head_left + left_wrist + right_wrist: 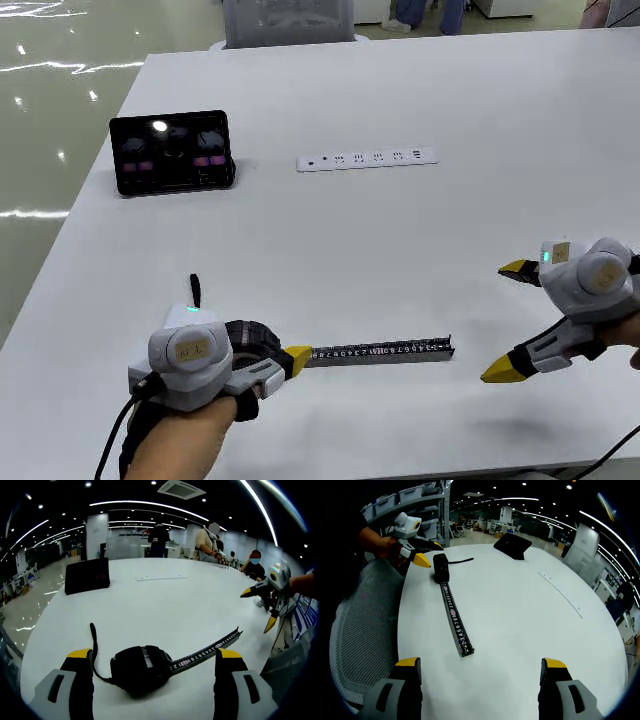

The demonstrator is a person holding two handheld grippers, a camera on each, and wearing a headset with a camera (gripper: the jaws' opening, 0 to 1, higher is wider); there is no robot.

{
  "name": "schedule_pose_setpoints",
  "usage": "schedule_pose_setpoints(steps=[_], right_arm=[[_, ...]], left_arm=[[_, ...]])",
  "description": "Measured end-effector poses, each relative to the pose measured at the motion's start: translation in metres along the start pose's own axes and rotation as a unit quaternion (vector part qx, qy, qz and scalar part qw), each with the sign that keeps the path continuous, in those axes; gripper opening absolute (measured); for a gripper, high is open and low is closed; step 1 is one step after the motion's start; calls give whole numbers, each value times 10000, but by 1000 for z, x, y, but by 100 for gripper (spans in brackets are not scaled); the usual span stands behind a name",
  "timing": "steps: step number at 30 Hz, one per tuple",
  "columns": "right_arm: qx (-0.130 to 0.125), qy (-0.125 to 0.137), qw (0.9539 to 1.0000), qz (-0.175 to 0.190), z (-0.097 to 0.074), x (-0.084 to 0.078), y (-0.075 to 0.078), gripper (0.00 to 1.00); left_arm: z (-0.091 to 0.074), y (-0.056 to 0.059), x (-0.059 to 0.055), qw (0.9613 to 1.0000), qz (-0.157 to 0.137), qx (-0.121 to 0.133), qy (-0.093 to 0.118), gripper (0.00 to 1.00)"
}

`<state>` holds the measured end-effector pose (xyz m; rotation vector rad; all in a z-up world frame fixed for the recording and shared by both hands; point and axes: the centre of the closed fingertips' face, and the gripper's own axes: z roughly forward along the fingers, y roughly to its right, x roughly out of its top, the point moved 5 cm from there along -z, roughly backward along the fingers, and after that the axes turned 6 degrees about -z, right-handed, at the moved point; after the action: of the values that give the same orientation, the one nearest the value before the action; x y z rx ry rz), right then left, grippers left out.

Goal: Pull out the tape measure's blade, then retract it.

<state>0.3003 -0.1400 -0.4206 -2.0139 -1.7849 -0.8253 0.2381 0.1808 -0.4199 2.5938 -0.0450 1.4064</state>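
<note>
Your left hand-held gripper (154,655) sits at the near left of the table (400,230) with its jaws spread wide. They straddle the black case of the tape measure (255,340), and the left gripper view shows a gap between the case and each yellow tip, so nothing is pinched. The case rests on the table, and its black strap (195,290) trails off toward the far side. The blade (380,350) is drawn out of the case and lies flat on the table, running right past your near jaw tip. Its hooked end stops short of your right hand-held gripper (506,320). That gripper hovers at the right edge with its jaws also wide apart and holds nothing. One yellow tip points left on the far side and the other on the near side. In the right gripper view the blade's end lies ahead of the jaws, nearer the left one and apart from both. At the far left of the table stands a dark tablet (172,152), tilted up. To its right a white power strip (367,158) lies flat, well apart from the tape measure.
</note>
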Motion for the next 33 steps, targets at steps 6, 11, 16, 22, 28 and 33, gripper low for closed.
schedule_pose_setpoints(steps=[6, 11, 16, 22, 28, 33], right_arm=[[174, -26, 9997, -166, 8, 10, 0, 99], [340, -149, 9987, -341, 14, 13, -5, 95], [464, -235, 9976, -462, 24, 7, -2, 92], [624, -325, 9965, -452, 33, 4, 0, 87], [729, -374, 9955, -479, 44, 4, -4, 81], [793, -414, 9947, -503, 52, 4, -8, 75]], left_arm=[[7, 2, -5, 9990, -404, 103, 136, 99], [13, -1, -7, 9978, -519, 253, 328, 99], [21, -5, -15, 9977, -246, 418, 466, 99], [27, -8, -17, 9962, -258, 468, 681, 99], [32, -5, -16, 9954, -369, 584, 669, 99], [35, -11, -22, 9930, -669, 718, 659, 99]])
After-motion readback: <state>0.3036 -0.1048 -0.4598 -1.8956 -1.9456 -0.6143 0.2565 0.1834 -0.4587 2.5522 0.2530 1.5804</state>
